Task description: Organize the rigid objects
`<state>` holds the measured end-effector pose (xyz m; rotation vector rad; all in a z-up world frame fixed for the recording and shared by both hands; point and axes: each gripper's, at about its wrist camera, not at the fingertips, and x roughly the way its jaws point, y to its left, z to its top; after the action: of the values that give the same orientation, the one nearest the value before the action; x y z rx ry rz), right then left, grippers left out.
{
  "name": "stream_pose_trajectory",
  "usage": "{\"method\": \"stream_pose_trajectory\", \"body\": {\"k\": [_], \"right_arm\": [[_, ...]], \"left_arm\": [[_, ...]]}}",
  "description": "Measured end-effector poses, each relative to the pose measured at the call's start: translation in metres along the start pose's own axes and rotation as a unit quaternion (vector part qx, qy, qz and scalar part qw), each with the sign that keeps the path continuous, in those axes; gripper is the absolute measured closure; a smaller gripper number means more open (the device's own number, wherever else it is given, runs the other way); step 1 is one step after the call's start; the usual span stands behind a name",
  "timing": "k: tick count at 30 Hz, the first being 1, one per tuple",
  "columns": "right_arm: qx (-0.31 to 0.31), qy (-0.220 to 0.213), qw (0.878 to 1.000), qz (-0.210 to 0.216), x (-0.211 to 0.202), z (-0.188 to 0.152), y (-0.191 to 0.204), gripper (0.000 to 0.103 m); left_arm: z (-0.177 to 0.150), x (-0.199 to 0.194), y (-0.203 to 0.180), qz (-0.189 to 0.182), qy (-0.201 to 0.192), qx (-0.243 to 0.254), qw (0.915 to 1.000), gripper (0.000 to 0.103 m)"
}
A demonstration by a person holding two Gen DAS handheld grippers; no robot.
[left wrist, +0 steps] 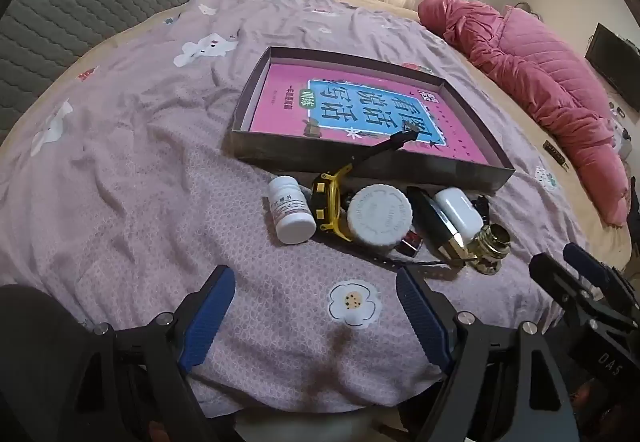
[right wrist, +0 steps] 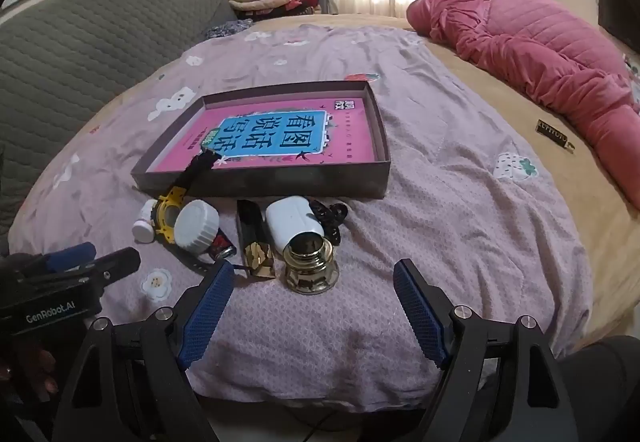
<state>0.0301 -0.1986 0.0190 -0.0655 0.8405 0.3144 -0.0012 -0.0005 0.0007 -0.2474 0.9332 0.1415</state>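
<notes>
While both grippers hover released over the bed, left gripper and right gripper grasp nothing. Bottles, a watch and a jar lie clustered just before the shallow box.

I see a bed covered with a mauve sheet. On its middle lies a shallow box. Along the box's near wall lie a small white bottle, a yellow watch, a white-capped jar, a black and gold case, a white case and a gold bottle. A pink quilt lies at the bed's far right edge.
</notes>
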Motion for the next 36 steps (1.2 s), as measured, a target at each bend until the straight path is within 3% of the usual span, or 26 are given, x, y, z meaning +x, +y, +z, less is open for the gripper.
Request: {"method": "stream_pose_trajectory", "body": {"k": [5, 16, 36], "right_arm": [[-0.01, 0.004, 1.0, 0.003, 0.004, 0.006, 0.002, 0.02], [-0.053, -0.027, 0.998, 0.004, -0.006, 0.001, 0.018, 0.02], [-0.056, -0.027, 0.998, -0.005, -0.006, 0.002, 0.016, 0.02]], "left_arm": [[0.003, 0.007, -0.005, -0.005, 0.014, 0.011, 0.9998, 0.021], [0.002, 0.002, -0.005, -0.002, -0.008, 0.026, 0.9996, 0.021], [0.004, -0.007, -0.011, 0.004, -0.03, 0.034, 0.999, 0.021]]}}
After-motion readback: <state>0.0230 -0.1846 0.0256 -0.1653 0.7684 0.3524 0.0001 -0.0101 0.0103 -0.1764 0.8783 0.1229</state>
